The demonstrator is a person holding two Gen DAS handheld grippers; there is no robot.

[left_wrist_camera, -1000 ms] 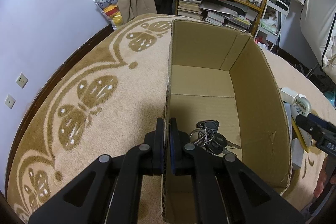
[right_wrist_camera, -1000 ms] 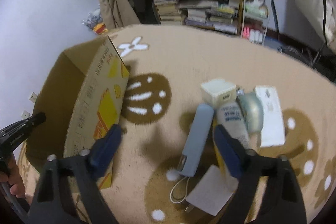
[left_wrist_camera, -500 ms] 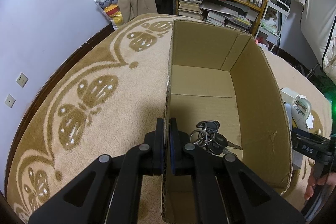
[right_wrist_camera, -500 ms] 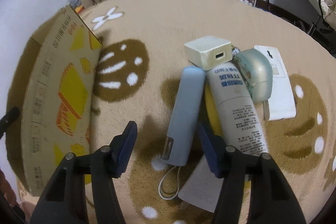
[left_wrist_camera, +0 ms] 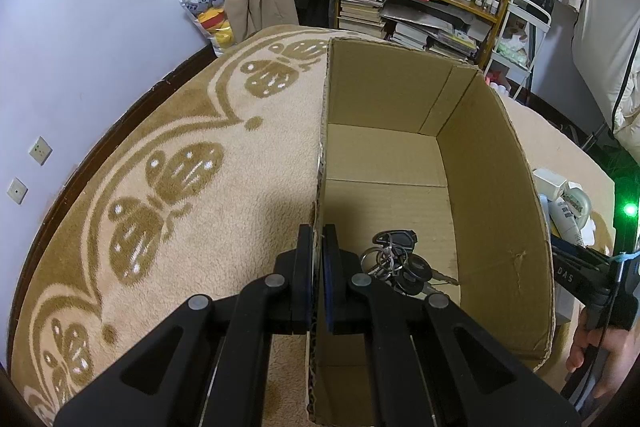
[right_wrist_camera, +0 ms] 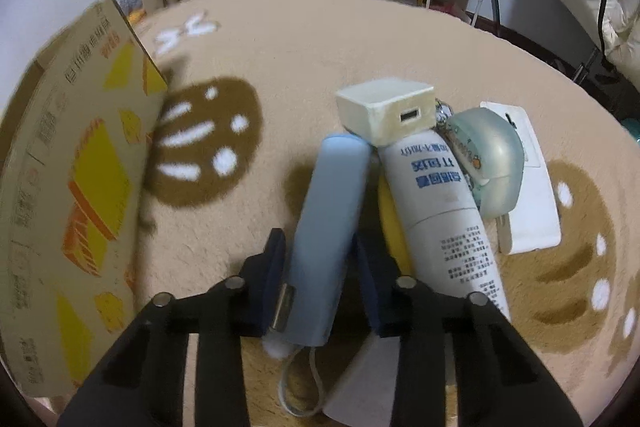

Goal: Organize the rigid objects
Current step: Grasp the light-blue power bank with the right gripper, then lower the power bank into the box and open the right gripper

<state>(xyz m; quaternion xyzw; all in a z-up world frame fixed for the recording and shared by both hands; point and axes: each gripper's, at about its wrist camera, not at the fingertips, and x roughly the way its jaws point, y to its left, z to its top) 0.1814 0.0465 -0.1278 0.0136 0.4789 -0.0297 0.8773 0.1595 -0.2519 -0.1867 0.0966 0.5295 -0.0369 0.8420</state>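
Power bank (right_wrist_camera: pixel 332 223): one, pale blue, lying on the carpet (right_wrist_camera: pixel 312 51) between my right claw (right_wrist_camera: pixel 320 267) fingers. Long axis runs roughly along the claw's line of sight, tilted slightly right at the far end; USB-port end points back toward me, with one white cable (right_wrist_camera: pixel 298 387) looping off it. Right claw is open, fingers straddling the bank on both sides; can't tell if the pads touch it yet.

Just right of the bank: one white tube (right_wrist_camera: pixel 440 219) with blue print, roughly parallel to it. One cream charger cube (right_wrist_camera: pixel 386 113) sits at the far ends of both. One pale green rounded case (right_wrist_camera: pixel 490 163) against the tube, one flat white box (right_wrist_camera: pixel 532 195) beyond that.

One cardboard box (left_wrist_camera: pixel 400 155), open top, to the left of the pile. Inside: one bunch of keys (left_wrist_camera: pixel 400 263) on the floor of the box. My left claw (left_wrist_camera: pixel 318 287) is clamped shut on the box's near-left wall, one finger inside, one outside.
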